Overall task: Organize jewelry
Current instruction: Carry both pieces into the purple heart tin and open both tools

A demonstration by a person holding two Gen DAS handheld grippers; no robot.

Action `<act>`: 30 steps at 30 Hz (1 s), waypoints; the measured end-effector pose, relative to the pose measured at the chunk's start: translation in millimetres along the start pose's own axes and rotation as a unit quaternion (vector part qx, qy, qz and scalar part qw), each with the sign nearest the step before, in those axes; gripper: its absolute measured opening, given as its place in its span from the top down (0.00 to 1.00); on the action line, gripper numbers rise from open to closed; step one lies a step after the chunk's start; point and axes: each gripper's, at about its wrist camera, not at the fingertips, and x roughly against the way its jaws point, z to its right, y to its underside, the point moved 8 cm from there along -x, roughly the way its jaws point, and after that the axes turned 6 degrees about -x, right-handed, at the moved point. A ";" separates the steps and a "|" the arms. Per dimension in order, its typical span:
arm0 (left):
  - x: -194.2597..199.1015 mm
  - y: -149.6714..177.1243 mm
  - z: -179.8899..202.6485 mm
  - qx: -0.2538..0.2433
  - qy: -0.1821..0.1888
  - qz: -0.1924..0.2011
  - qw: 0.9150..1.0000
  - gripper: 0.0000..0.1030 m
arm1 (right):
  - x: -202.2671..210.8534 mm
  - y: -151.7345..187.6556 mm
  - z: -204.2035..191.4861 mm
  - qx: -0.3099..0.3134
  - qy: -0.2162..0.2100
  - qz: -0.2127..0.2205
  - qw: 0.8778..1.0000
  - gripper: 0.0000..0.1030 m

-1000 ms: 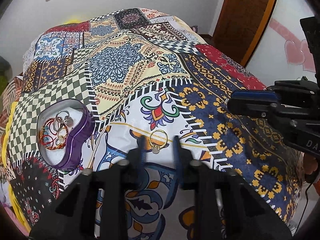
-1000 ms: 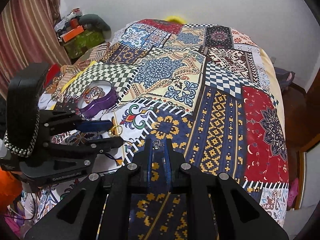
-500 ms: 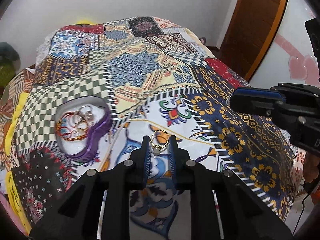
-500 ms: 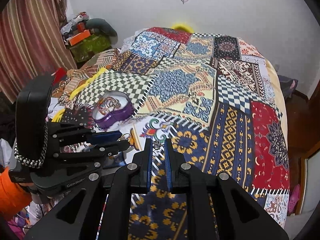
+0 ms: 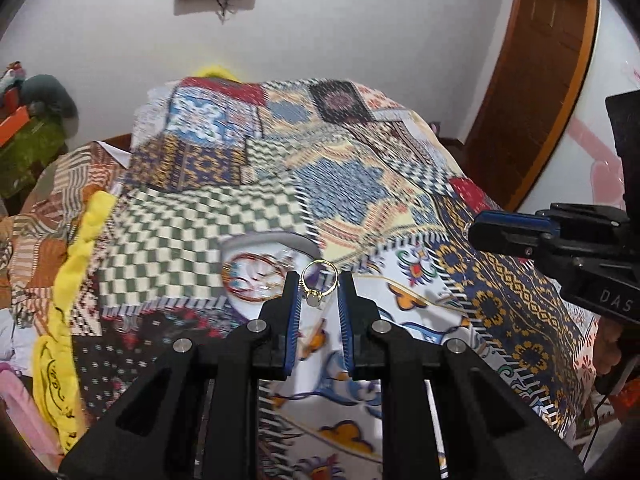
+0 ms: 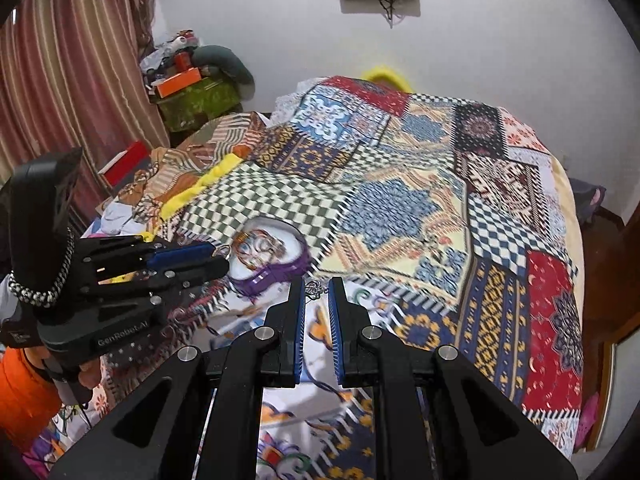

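Your wrist cams both look steeply down fingers, close over patterned bedspread (image 5: 400, 184); views share purple jewelry dish (image 6: 280, 276).

Open patchwork bedspread (image 6: 460, 200) everywhere except purple jewelry dish (image 6: 276, 256) near left tool (image 6: 224, 258).

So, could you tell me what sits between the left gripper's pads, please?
A gold ring with a pale stone, pinched between the left gripper's pads; the left wrist view shows it.

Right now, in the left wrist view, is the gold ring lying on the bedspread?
No, the gold ring is pinched between the left gripper fingertips, raised above the bedspread.
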 end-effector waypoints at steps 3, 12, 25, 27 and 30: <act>7.5 -2.3 -14.5 0.005 -0.012 0.010 1.000 0.83 | -4.6 -7.2 -11.0 0.007 -0.007 0.003 1.000 0.90; 0.4 2.3 -43.6 0.018 -0.025 0.009 0.999 0.83 | -28.6 -20.4 -34.2 0.025 -0.023 -0.001 0.999 0.90; -50.3 10.4 -61.2 0.033 -0.005 -0.028 0.999 0.83 | -70.2 -26.1 -42.4 0.027 -0.033 -0.029 0.999 0.90; -57.9 11.3 -60.3 0.033 -0.001 -0.033 0.999 0.83 | -74.6 -26.6 -41.0 0.025 -0.034 -0.032 0.999 0.90; -66.4 11.9 -58.6 0.029 0.001 -0.037 0.999 0.83 | -80.0 -26.7 -38.8 0.022 -0.036 -0.037 0.998 0.90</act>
